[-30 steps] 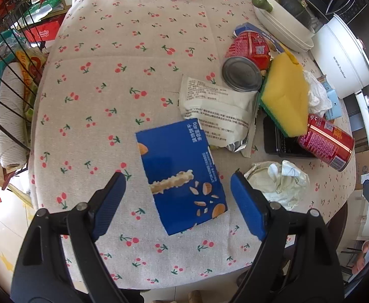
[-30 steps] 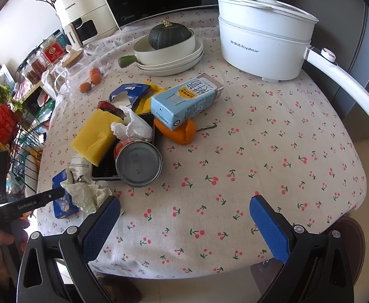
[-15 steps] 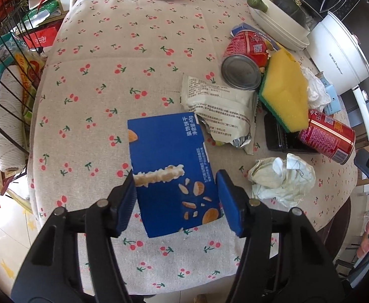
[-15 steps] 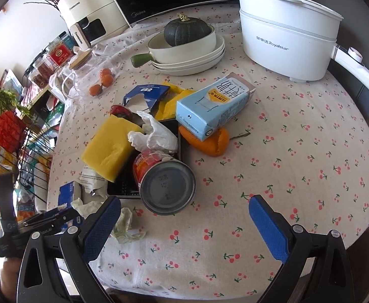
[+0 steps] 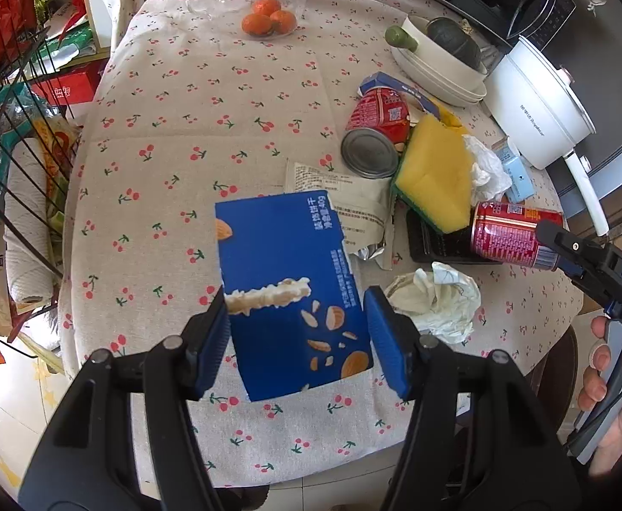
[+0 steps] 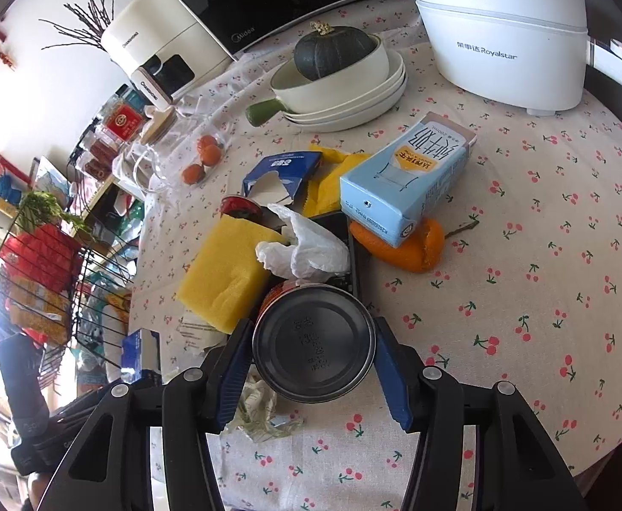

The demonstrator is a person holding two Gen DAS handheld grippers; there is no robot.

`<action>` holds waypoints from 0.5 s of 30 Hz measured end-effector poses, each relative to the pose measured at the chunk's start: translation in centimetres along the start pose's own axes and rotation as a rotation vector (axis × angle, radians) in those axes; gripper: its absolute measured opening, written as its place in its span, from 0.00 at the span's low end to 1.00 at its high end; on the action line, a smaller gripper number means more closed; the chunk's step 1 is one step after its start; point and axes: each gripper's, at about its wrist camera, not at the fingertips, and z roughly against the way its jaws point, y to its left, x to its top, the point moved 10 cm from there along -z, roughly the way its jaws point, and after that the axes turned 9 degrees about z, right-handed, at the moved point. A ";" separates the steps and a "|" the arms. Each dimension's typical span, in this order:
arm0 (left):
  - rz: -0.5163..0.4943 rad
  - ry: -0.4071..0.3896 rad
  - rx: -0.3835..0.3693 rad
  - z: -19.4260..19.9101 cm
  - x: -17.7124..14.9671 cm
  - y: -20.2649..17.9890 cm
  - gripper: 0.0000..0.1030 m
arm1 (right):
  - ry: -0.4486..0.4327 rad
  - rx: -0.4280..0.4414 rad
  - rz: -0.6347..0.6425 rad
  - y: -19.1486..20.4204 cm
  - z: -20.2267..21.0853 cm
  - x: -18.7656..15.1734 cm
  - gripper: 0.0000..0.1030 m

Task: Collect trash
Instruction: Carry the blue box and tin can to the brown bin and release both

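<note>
Your left claw (image 5: 296,336) is gripping the blue box (image 5: 287,289) above the tabletop (image 5: 208,98); your right claw (image 6: 313,362) is closing around the red can (image 6: 313,345), pads touching it.

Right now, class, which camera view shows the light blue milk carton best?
The right wrist view: the light blue milk carton lies in full sight, resting on orange peel. The left wrist view shows only a corner behind the yellow sponge.

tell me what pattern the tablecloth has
Small red cherries with green stems on beige tablecloth, clearest in the right wrist view.
</note>
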 end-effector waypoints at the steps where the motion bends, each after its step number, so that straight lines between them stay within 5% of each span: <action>1: -0.001 -0.006 -0.006 0.2 0.1 -0.2 0.61 | -0.013 0.003 0.007 0.1 0.7 0.1 0.54; 8: -0.035 -0.031 -0.060 1.6 0.0 -3.0 0.61 | -0.066 -0.012 0.046 -1.0 5.8 -0.2 0.53; 15: -0.120 -0.037 -0.142 2.8 -1.9 -8.2 0.61 | -0.079 -0.100 0.018 -6.5 11.6 -2.7 0.53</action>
